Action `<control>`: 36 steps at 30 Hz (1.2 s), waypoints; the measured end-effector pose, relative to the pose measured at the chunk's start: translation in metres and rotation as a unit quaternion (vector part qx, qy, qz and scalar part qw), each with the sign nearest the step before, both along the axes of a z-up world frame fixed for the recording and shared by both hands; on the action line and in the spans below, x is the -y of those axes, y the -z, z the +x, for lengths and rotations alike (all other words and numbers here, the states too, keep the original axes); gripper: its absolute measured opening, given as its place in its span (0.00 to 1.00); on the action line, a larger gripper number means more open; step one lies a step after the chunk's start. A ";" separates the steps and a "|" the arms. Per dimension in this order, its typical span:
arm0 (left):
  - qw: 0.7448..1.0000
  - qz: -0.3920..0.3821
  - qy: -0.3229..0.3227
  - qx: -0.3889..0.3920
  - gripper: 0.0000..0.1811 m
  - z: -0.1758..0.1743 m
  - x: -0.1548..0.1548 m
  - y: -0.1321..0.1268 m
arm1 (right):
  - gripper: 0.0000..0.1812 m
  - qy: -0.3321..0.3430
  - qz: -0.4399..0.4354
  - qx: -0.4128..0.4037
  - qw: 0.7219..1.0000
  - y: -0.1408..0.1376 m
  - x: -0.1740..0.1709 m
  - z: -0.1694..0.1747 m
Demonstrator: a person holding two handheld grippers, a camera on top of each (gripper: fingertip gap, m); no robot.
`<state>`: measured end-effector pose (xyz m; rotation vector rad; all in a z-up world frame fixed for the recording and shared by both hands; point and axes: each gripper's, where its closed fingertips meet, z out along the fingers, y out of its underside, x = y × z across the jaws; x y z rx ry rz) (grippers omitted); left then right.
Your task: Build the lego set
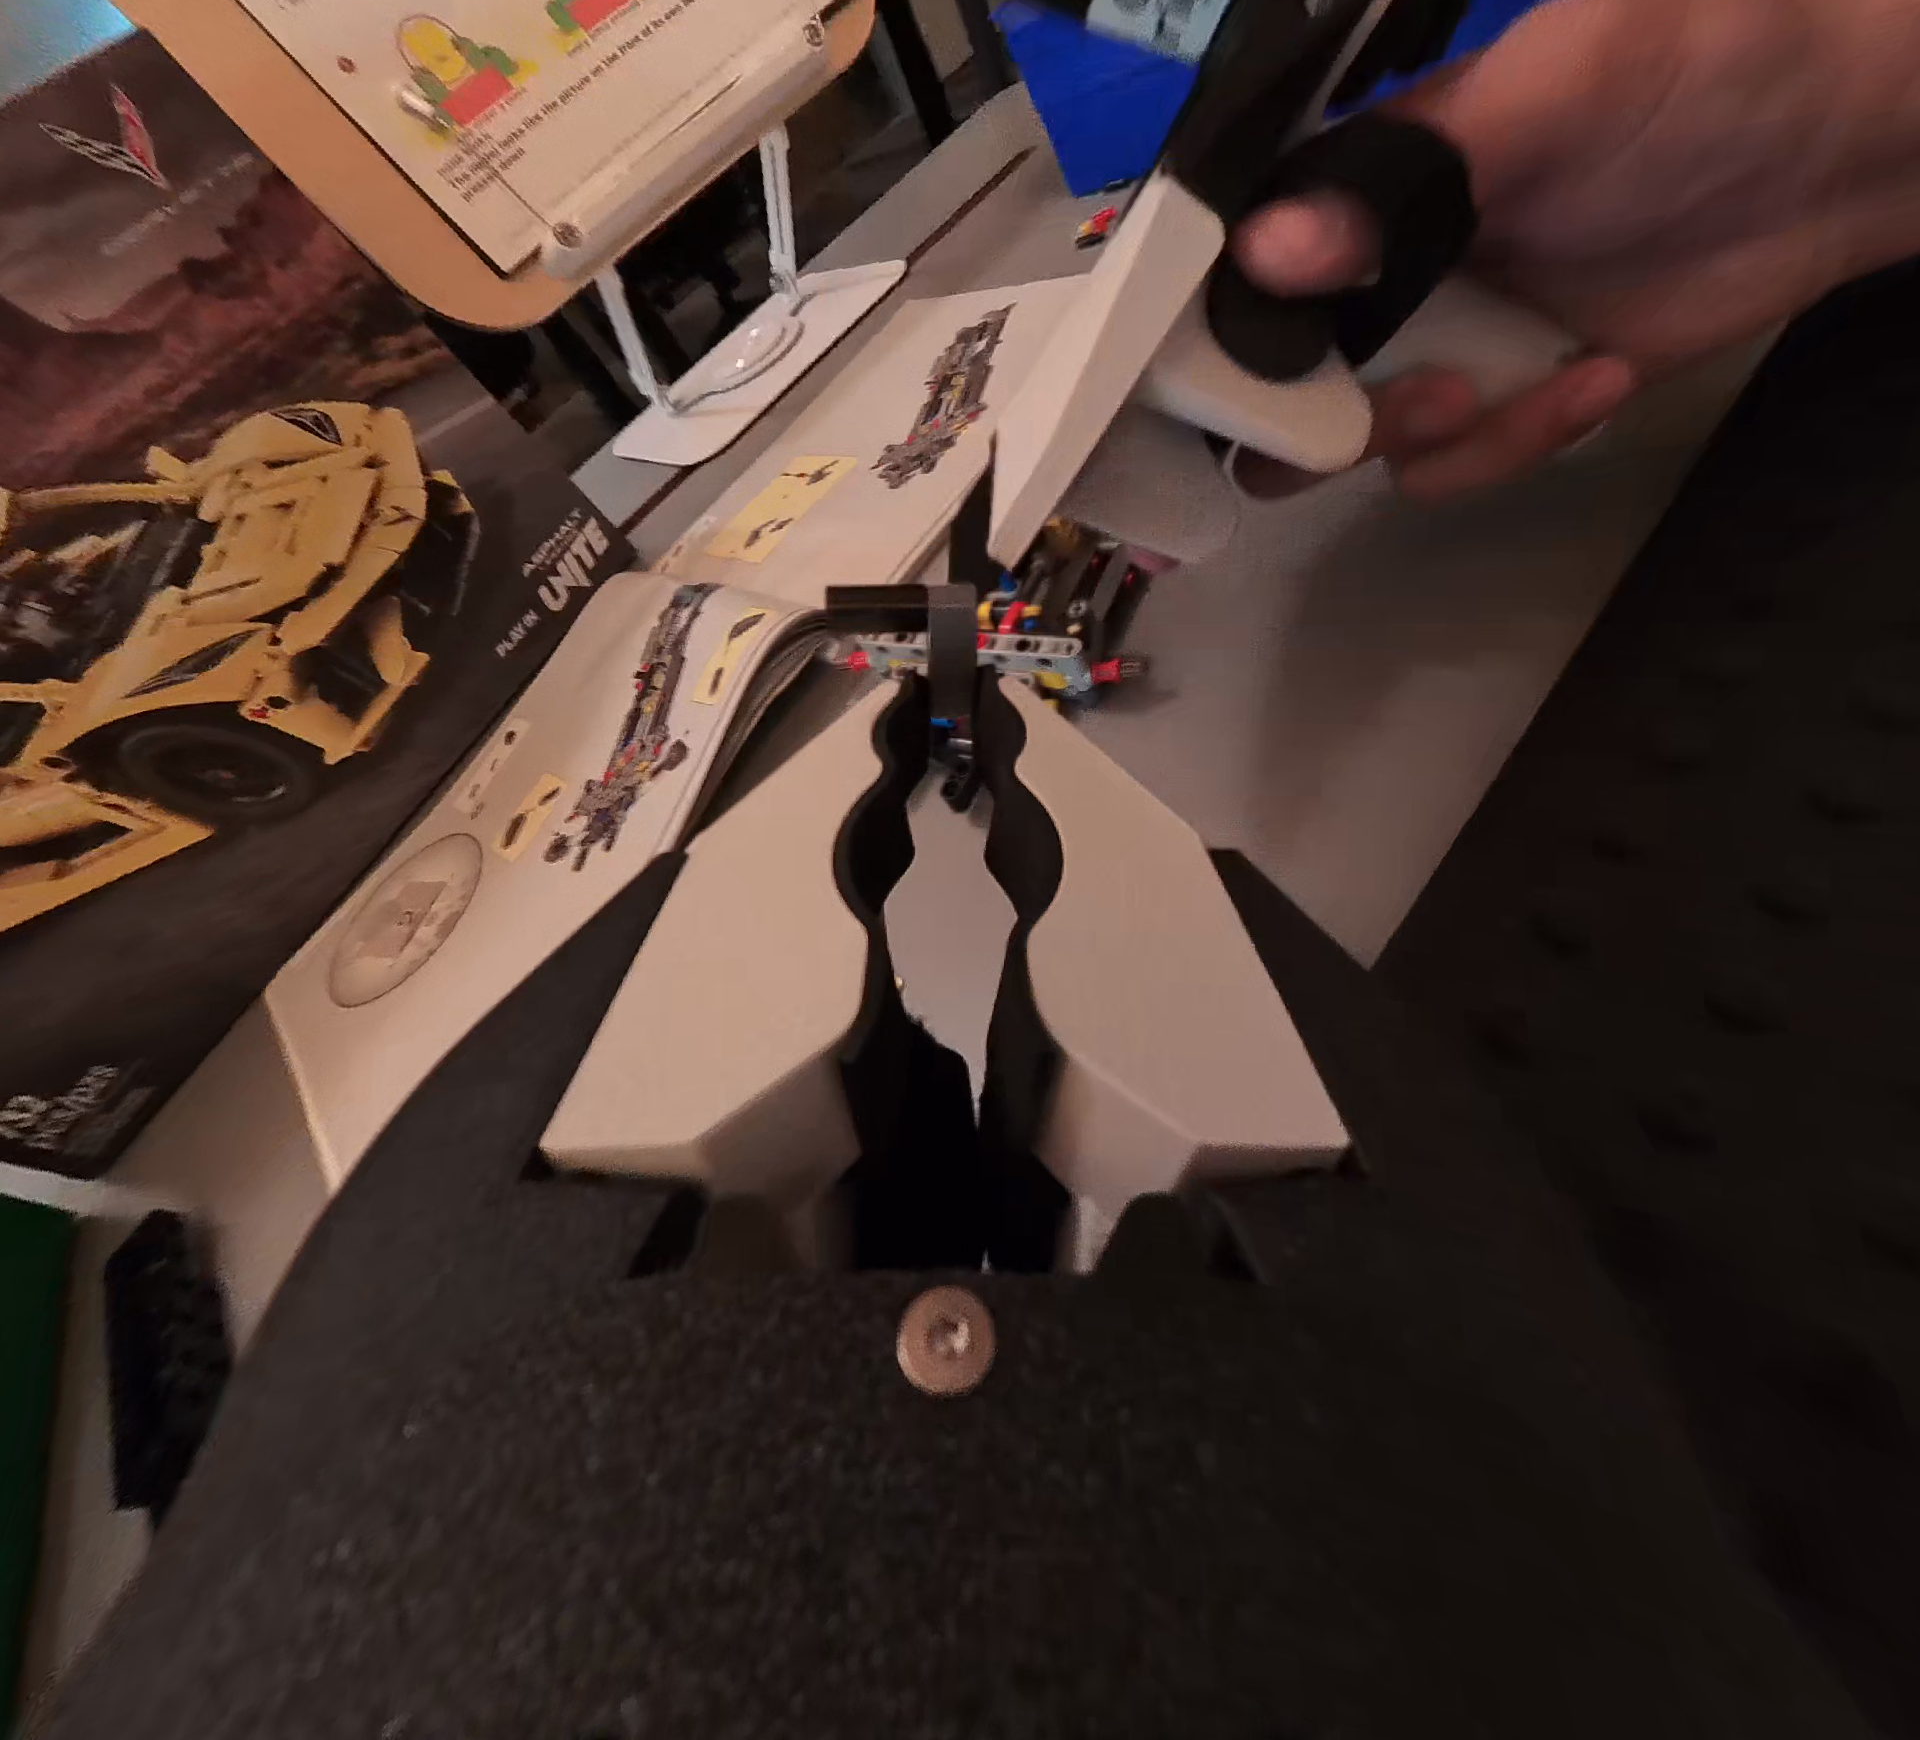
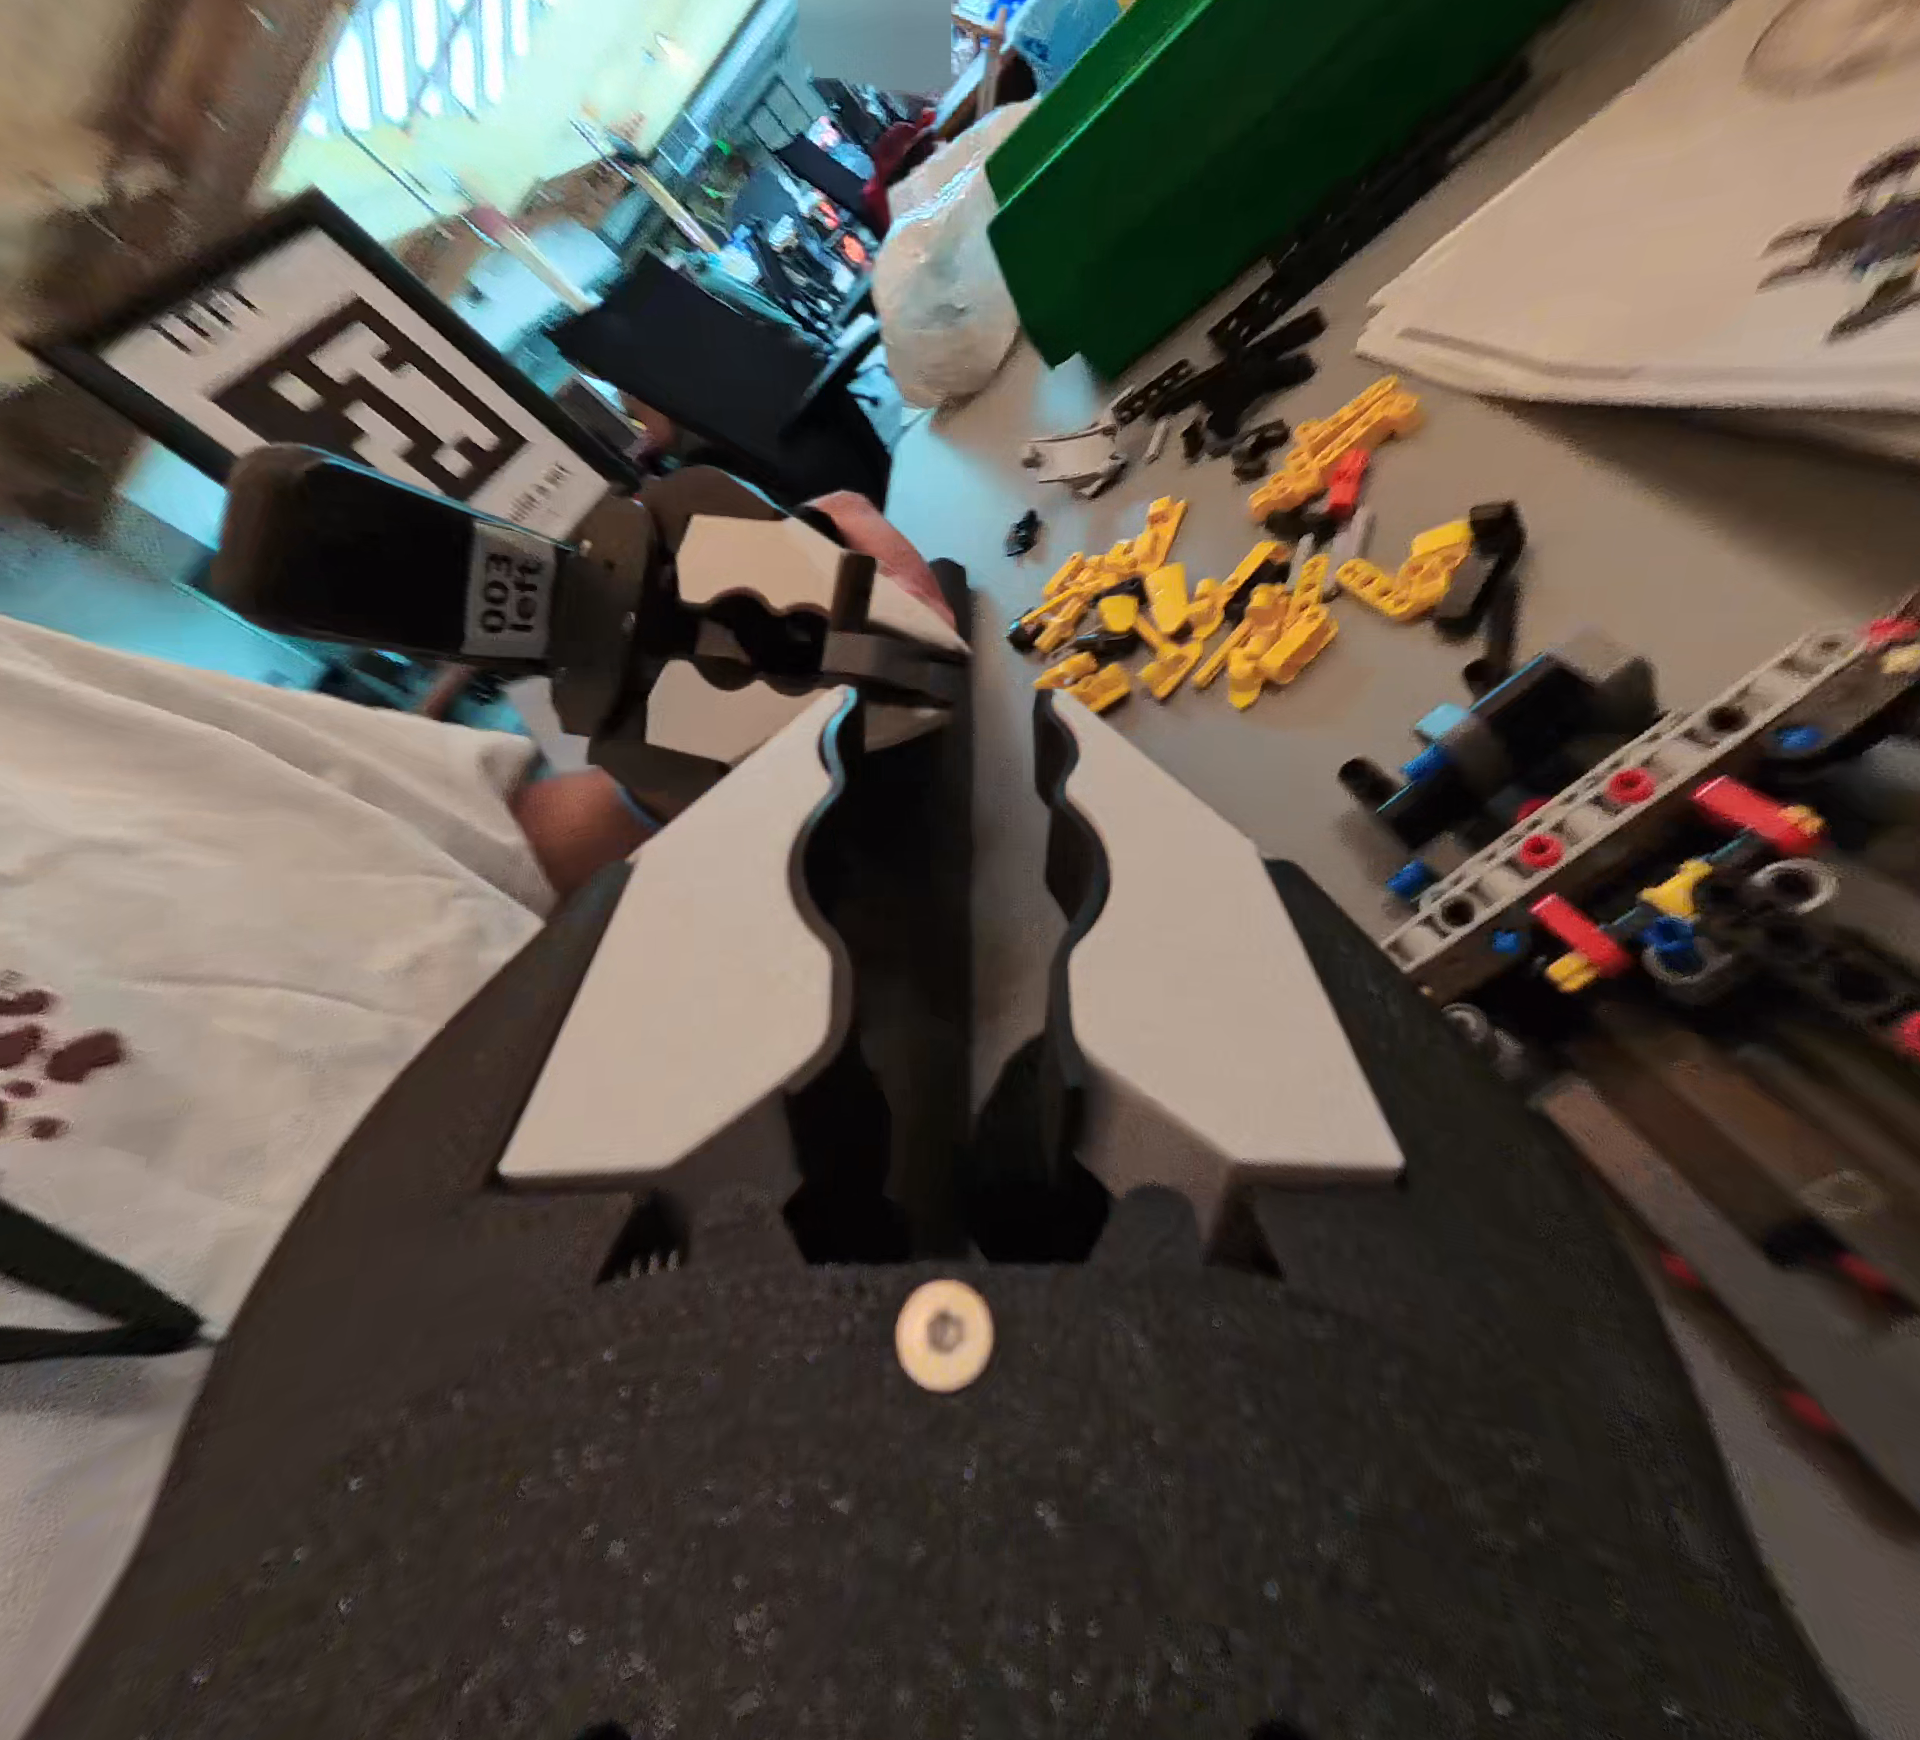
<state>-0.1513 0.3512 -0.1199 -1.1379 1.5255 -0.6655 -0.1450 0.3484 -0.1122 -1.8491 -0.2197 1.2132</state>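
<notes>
My left gripper is shut on a black L-shaped lego piece and holds it right in front of the grey beam of the part-built lego chassis on the table. My right gripper, held by a hand, points down just behind and above the chassis. In the right wrist view my right gripper shows a narrow gap with nothing in it. The left gripper with the black piece is just left of its tips. The chassis lies to the right.
An open instruction booklet lies left of the chassis, next to the lego box and a stand with a printed sheet. Loose yellow pieces and black pieces lie beyond, near a green bin and white bag. The grippers are tip to tip, or close to it.
</notes>
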 end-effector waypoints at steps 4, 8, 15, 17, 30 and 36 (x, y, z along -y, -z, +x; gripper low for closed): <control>0.996 0.073 -0.016 -0.040 0.03 0.005 -0.002 0.014 | 0.16 0.027 0.068 0.100 0.992 -0.006 -0.001 0.001; 0.981 0.167 -0.045 -0.088 0.04 0.009 -0.009 0.030 | 0.14 0.029 0.056 0.167 0.984 0.011 -0.003 -0.004; 0.950 0.272 -0.076 -0.133 0.03 0.013 -0.015 0.042 | 0.04 0.049 0.036 0.227 0.972 0.029 -0.008 -0.002; 0.948 0.284 -0.069 -0.125 0.03 0.014 -0.012 0.039 | 0.04 0.038 0.038 0.216 0.975 0.026 -0.005 -0.002; 0.984 0.164 0.074 0.014 0.03 0.014 0.027 0.000 | 0.05 -0.122 0.018 -0.048 0.991 -0.020 0.025 -0.015; 0.982 -0.058 0.172 -0.050 0.04 0.009 0.039 0.017 | 0.20 -0.122 0.157 0.252 0.947 -0.002 0.028 -0.006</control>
